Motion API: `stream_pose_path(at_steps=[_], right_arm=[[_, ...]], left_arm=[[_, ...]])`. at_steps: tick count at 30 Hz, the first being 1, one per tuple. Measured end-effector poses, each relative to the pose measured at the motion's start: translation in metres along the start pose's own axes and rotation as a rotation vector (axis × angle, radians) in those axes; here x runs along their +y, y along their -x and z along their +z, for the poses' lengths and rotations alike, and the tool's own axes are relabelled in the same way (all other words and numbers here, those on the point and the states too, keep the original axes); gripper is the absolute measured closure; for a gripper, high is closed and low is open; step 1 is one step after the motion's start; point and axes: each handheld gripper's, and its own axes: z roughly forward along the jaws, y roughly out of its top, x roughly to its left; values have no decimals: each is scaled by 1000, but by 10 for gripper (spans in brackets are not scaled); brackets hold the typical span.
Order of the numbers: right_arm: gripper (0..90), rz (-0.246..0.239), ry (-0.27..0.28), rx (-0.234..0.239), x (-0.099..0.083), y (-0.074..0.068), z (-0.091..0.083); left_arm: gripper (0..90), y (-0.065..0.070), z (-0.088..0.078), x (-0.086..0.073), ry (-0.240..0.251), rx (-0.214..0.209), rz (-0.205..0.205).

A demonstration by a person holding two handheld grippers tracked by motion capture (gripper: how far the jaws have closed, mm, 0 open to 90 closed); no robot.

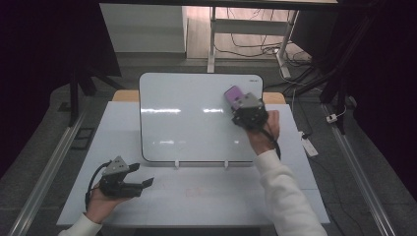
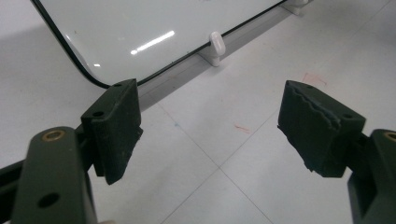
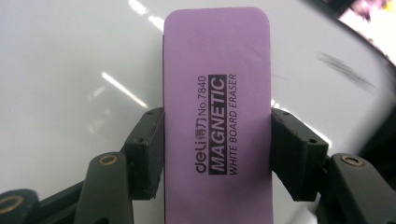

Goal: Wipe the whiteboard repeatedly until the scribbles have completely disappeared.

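Note:
A whiteboard (image 1: 192, 118) stands propped on the white table (image 1: 211, 196), glossy and nearly blank. My right gripper (image 1: 239, 101) is over its upper right part, shut on a purple magnetic whiteboard eraser (image 1: 233, 93). In the right gripper view the eraser (image 3: 217, 116) sits lengthwise between both jaws, its label facing up, and a faint dark smear (image 3: 345, 70) marks the whiteboard (image 3: 70, 93) near its rim. My left gripper (image 1: 145, 184) rests low at the table's front left, open with nothing between its fingertips (image 2: 116, 130).
Two small white clips (image 1: 176, 163) hold the whiteboard's lower edge; one clip (image 2: 215, 44) appears in the left gripper view. Faint red marks (image 2: 243, 128) dot the table. Metal rails (image 1: 44, 177) run along both sides of the table, and cables (image 1: 255, 46) lie on the floor behind.

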Motion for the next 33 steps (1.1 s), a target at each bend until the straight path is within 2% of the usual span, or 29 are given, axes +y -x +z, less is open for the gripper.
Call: stream_pose_path(at_steps=[2, 3, 5, 8, 13, 15, 20, 27, 33], right_arm=[[402, 51, -5, -22, -4, 18, -3], [402, 57, -9, -29, -6, 23, -4], [402, 46, -17, -31, -11, 23, -6], [402, 10, -21, -14, -22, 9, -9], [402, -60, -29, 41, -45, -25, -17], [402, -85, -33, 61, -50, -33, -20], [402, -30, 25, 105, -52, -33, -37], [402, -24, 82, 208, -61, -45, -56], [402, -26, 92, 266, -72, -55, -67]], left_arm=[[221, 0, 0, 0, 2, 1, -2], [221, -1, 0, 0, 2, 2, -2], [221, -1, 1, 0, -1, 2, -2], [221, 0, 1, 1, -1, -1, 0], [221, 1, 1, 1, 0, -4, -4], [220, 0, 2, 2, -1, -6, -7], [219, -1, 2, 2, 4, -8, -14], [219, -1, 3, 2, 3, -10, -19], [219, -3, 4, 2, 5, -14, -37]])
